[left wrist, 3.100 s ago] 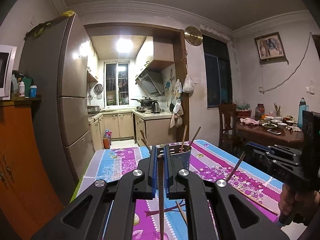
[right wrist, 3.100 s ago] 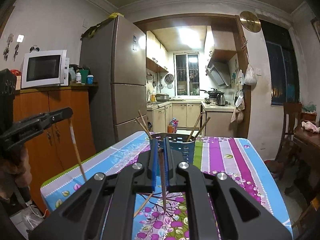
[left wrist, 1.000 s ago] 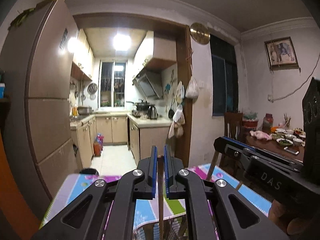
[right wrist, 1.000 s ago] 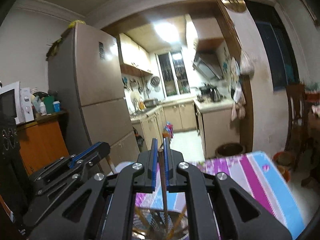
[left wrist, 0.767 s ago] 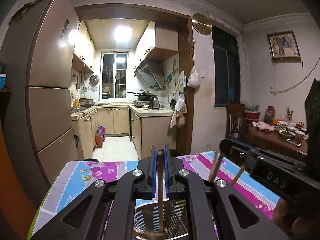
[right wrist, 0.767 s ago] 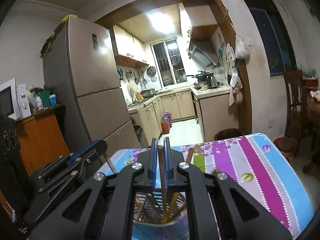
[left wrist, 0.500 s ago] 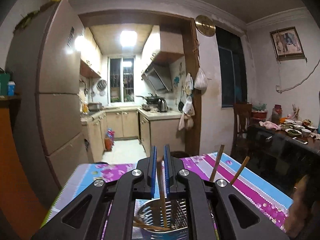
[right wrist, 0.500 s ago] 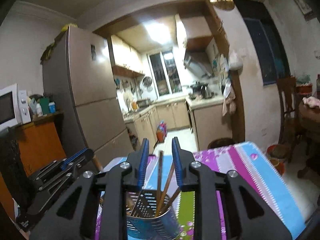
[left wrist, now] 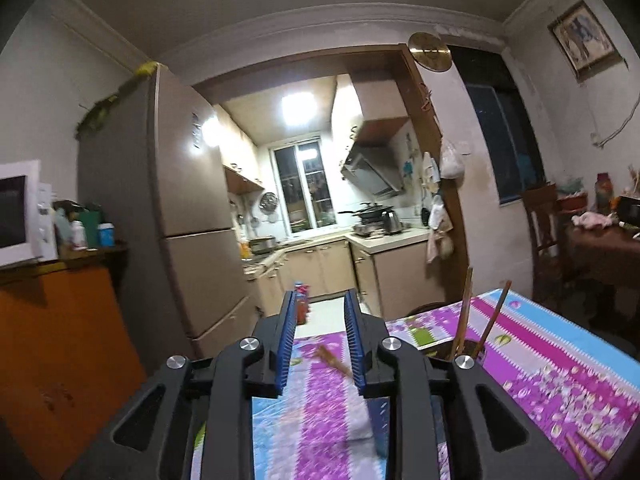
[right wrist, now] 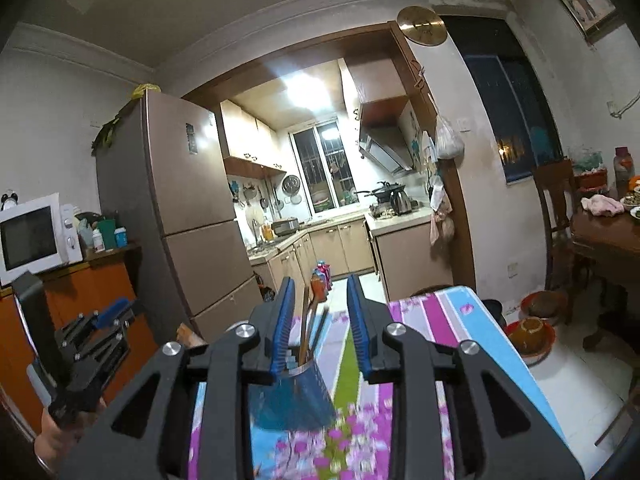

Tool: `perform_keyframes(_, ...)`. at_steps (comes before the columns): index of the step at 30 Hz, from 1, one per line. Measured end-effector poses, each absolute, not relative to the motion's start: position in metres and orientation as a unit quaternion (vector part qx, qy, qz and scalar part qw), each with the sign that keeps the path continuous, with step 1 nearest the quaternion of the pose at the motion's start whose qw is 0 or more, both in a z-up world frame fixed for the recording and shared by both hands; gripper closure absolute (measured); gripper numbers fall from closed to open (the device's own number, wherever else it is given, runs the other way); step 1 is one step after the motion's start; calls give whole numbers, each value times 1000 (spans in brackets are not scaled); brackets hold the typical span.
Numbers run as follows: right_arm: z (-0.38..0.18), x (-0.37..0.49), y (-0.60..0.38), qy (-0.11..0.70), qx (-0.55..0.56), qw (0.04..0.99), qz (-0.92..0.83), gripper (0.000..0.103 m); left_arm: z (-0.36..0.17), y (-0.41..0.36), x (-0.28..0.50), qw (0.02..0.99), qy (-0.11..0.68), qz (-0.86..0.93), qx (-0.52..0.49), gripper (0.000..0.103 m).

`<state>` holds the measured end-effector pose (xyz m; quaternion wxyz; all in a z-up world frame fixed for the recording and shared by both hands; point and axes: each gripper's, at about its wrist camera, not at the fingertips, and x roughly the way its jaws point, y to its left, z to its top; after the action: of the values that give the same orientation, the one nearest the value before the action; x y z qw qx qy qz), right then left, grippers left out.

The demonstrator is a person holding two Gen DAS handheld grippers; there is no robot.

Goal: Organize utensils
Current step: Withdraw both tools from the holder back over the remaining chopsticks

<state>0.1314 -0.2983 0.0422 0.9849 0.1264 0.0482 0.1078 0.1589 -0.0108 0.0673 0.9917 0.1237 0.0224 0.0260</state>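
Note:
My left gripper [left wrist: 319,300] points level over the flowered tablecloth [left wrist: 540,360], its jaws opening. A blurred brown chopstick [left wrist: 332,360] shows low in the gap, and the pads do not press it. The metal utensil holder [left wrist: 466,354] is mostly hidden behind the right finger, with two chopsticks [left wrist: 464,312] sticking up from it. In the right wrist view, my right gripper [right wrist: 320,284] faces the holder [right wrist: 292,396], jaws opening. Chopsticks [right wrist: 306,328] stand in the holder, seen through the gap, untouched. The left gripper [right wrist: 100,328] sits at the left, held by a hand [right wrist: 52,432].
Two loose chopsticks [left wrist: 584,452] lie on the cloth at the lower right. An orange cabinet [left wrist: 60,340] with a microwave and a tall fridge [left wrist: 188,220] stand at the left. At the right are a dark dining table [right wrist: 604,240], a chair and bowls on the floor [right wrist: 532,328].
Both grippers were shut on a chopstick over the holder and have let go, the jaws now apart. The left view has swung left, so the holder sits at its right.

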Motion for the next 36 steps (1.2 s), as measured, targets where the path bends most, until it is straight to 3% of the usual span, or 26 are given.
perform_keyframes(14,-7,59,-286,96,111,983,112,71,49,-14,99,987,17,56,150,75)
perform_keyframes(26,-12,44,-286,90,81,988,93,64,46,-16,88,986,18,58,156,75)
perform_keyframes(36,-16,2,-306,73,17,996,42,62,26,36,43,989,53,28,135,74)
